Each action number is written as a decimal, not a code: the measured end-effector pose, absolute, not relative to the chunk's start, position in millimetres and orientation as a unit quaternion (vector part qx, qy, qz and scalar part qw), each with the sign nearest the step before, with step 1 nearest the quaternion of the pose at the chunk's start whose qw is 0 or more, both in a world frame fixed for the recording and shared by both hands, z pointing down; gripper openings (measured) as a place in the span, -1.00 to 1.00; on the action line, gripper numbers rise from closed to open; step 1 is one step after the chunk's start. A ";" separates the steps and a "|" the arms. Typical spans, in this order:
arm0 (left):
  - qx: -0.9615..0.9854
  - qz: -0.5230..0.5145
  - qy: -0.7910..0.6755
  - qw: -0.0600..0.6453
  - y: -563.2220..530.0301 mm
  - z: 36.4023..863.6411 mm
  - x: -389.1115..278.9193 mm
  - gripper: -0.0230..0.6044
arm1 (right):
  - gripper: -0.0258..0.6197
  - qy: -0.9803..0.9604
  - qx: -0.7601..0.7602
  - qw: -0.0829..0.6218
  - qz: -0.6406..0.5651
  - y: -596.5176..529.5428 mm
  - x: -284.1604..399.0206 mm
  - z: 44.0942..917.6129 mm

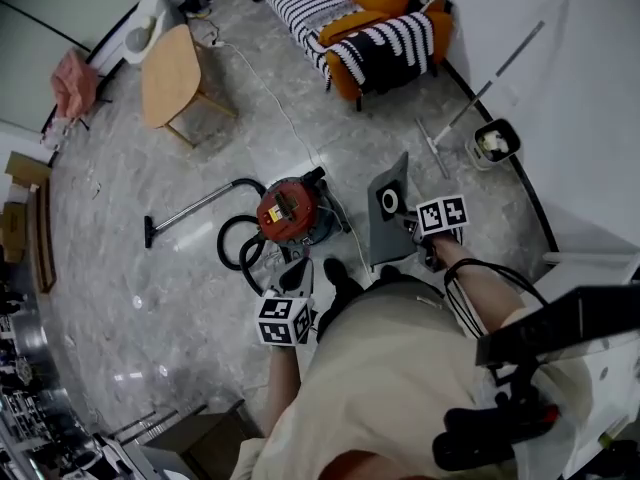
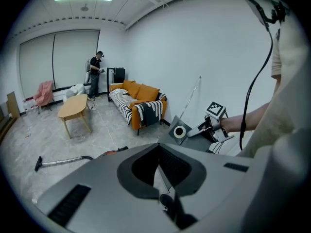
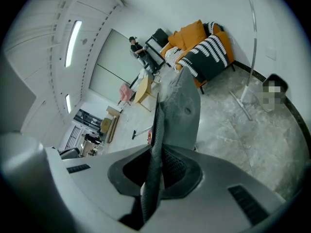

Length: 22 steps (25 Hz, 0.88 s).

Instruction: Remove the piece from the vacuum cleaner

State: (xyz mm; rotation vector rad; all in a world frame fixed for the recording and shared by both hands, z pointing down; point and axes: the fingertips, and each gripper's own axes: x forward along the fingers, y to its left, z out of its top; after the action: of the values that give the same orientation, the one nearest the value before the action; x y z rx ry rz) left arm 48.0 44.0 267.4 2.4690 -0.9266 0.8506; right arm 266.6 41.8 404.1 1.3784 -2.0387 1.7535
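Right gripper (image 3: 156, 154) pinches the grey panel (image 1: 388, 213) by its edge, just beside the vacuum cleaner (image 1: 290, 211); it looks light and stiff; left gripper (image 2: 160, 169) closed, empty.

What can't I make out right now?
- Head view: where the piece came off the vacuum, too small.
- Left gripper view: vacuum mostly hidden behind the left tongs.
- Right gripper view: piece blocks most of the vacuum; its gripped end hides inside the right tongs.

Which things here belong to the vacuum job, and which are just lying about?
Job: red vacuum cleaner, its hose and wand, grey piece clamped in the right gripper.
Lying about: sofa, wooden table, mop, bucket, pink chair.
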 end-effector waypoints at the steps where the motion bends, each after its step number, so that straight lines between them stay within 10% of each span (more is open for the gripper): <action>1: 0.872 0.304 -0.335 0.189 49.4 267.5 43.5 -0.92 | -0.84 -0.678 0.448 0.067 0.579 44.0 260.9 404.4; 22: 0.875 0.285 -0.347 0.183 90.4 259.9 -51.4 -0.92 | -0.84 -0.721 0.417 0.108 0.543 63.7 145.6 384.9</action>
State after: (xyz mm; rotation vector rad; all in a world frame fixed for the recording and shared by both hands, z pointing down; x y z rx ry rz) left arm -51.4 90.4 259.9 2.4677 -0.9794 0.8030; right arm 145.6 63.7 384.9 1.2260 -2.1209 1.5984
